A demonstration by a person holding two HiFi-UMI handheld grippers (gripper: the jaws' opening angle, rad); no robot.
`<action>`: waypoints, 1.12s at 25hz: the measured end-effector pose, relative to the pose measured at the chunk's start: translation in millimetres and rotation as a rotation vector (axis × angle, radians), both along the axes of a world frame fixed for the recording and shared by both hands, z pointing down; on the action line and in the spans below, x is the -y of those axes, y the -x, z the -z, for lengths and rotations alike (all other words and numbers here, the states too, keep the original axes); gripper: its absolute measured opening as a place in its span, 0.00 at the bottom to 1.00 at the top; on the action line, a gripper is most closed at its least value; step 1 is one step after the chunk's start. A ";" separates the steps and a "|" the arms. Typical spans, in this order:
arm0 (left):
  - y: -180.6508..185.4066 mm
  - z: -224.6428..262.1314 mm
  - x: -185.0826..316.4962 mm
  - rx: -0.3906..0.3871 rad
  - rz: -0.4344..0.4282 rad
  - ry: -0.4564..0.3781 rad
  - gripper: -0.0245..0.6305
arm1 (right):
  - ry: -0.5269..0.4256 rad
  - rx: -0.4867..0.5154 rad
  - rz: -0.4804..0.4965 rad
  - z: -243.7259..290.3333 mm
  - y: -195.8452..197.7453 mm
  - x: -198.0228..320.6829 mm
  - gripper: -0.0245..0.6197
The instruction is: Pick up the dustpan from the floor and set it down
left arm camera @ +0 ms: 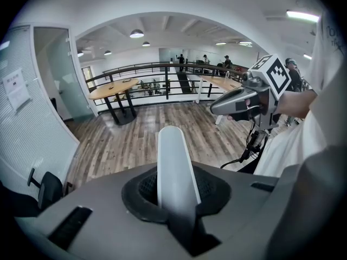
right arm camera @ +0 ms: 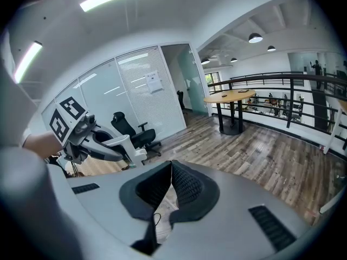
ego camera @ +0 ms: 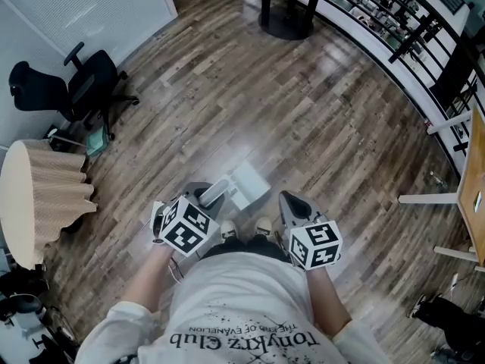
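The white dustpan (ego camera: 248,183) hangs just above the wooden floor in front of the person's feet in the head view. Its long white handle (left arm camera: 174,172) runs up between the jaws of my left gripper (ego camera: 203,193), which is shut on it. From the right gripper view the left gripper (right arm camera: 81,138) shows with the white handle (right arm camera: 120,145) sticking out of it. My right gripper (ego camera: 289,202) is held beside the dustpan on the right, not touching it. Its black pads (right arm camera: 184,184) meet at the tips with nothing between them.
A black office chair (ego camera: 76,89) stands at the far left by a glass wall. A round table with a beige pleated cover (ego camera: 38,196) is close on the left. A wooden table on a black base (ego camera: 288,17) and a black railing (ego camera: 409,29) lie ahead.
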State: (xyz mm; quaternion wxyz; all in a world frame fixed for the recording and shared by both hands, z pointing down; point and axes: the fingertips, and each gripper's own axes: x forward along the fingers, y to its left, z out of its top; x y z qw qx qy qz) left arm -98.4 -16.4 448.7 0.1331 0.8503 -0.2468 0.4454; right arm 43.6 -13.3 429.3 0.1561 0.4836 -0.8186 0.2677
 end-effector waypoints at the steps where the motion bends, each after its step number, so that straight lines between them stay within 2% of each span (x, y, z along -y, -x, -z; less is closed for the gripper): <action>1: 0.6 -0.1 -0.3 -0.003 0.005 0.003 0.16 | -0.001 0.001 -0.001 0.2 0.4 -0.7 0.08; 28: -6.0 -1.3 -5.5 -0.005 -0.028 -0.004 0.16 | 0.004 -0.001 -0.024 -1.0 0.1 -9.9 0.08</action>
